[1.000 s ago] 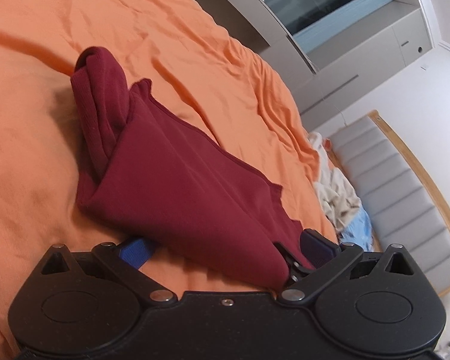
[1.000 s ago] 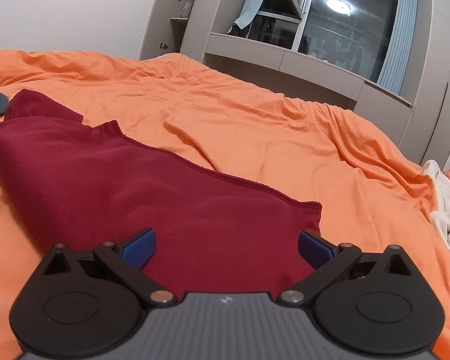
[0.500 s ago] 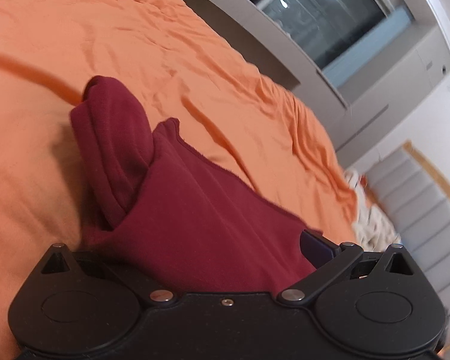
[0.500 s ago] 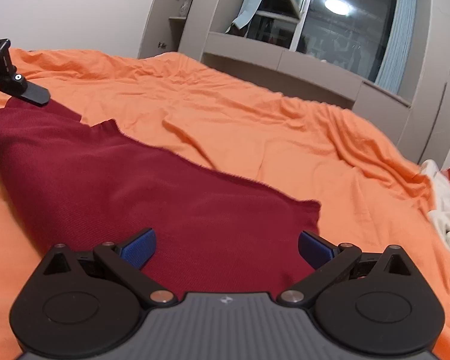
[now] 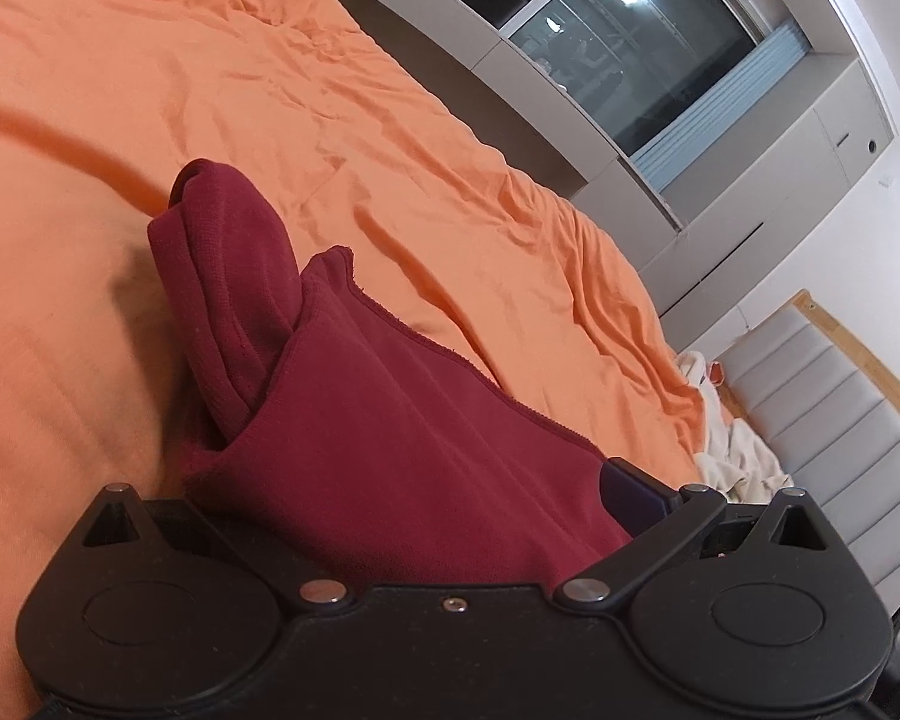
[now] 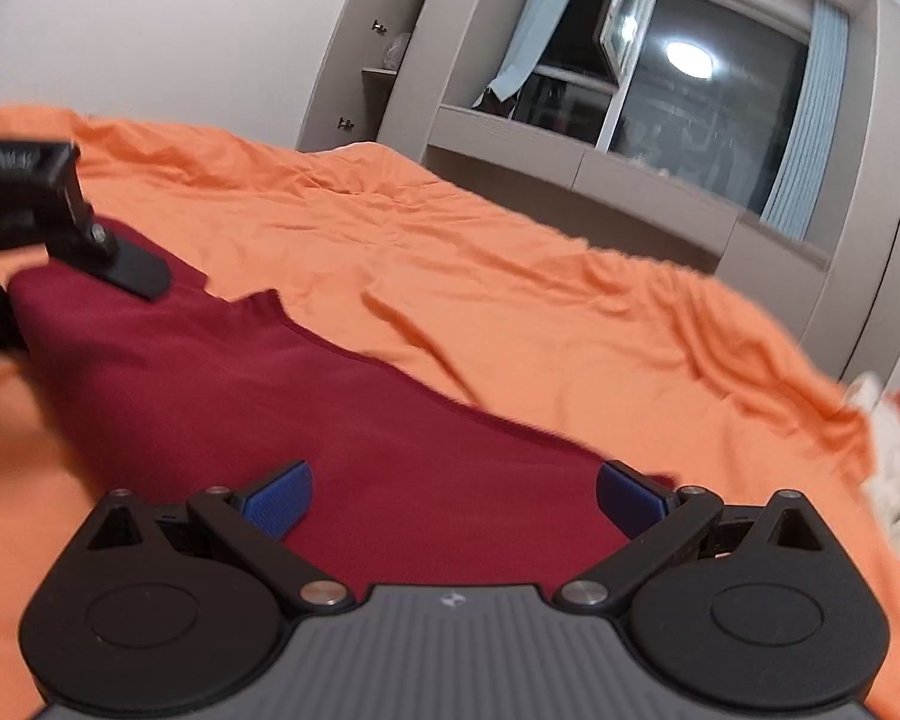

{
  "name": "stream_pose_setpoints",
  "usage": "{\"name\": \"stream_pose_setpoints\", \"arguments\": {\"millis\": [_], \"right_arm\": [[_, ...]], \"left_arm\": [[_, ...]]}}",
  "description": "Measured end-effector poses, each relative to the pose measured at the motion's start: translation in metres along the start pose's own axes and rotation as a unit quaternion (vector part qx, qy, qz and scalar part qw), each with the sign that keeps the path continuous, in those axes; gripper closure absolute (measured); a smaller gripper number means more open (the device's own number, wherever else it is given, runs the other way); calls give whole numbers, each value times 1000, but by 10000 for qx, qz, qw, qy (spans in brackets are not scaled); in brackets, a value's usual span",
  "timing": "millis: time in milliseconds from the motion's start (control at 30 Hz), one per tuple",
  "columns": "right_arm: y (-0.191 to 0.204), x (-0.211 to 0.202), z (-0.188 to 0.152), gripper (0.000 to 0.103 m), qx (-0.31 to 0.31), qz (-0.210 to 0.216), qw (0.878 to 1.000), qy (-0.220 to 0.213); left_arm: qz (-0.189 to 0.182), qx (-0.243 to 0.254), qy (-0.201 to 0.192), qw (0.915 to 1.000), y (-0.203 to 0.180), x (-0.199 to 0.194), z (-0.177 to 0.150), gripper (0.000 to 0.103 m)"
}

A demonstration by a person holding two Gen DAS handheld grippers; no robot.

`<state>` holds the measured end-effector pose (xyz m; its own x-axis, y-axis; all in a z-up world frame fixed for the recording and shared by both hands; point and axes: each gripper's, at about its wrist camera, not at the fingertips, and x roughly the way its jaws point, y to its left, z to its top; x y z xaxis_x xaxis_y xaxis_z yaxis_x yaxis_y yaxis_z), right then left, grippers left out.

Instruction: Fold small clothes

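A dark red garment point(image 5: 342, 420) lies on the orange bedsheet point(image 5: 150, 90), one end rolled into a hump. My left gripper point(image 5: 414, 504) sits over its near edge; cloth drapes across the wide-apart fingers and hides the left pad, the right pad point(image 5: 630, 498) shows. In the right wrist view the same garment point(image 6: 270, 372) stretches left. My right gripper point(image 6: 450, 498) is open with blue pads point(image 6: 282, 498) wide apart above the cloth, nothing between them. The left gripper's black body point(image 6: 30, 210) shows at the far left edge of the garment.
A pile of white and pale clothes point(image 5: 732, 450) lies at the far right of the bed by a grey padded headboard point(image 5: 840, 420). Grey cabinets and a dark window point(image 6: 690, 90) stand beyond the bed point(image 6: 510, 276).
The left gripper has tilted and moved forward over the garment, whose cloth now covers its left pad. The right gripper has risen and swung, its view tilting; the left gripper appears larger in it.
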<state>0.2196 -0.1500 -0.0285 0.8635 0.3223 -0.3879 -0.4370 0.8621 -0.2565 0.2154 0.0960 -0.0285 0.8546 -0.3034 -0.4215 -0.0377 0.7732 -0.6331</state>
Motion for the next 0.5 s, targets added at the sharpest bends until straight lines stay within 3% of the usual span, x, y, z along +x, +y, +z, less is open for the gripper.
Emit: {"name": "stream_pose_setpoints", "arguments": {"millis": [100,500], "right_arm": [[8,5,-7,0,-32,-1,9999,102],[30,2,-20,0,-505,-411,9977,-194]], "left_arm": [[57,74,-1,10000,-2,1,-1,1],[74,130,24,9999,-4,2,-2,1]]}}
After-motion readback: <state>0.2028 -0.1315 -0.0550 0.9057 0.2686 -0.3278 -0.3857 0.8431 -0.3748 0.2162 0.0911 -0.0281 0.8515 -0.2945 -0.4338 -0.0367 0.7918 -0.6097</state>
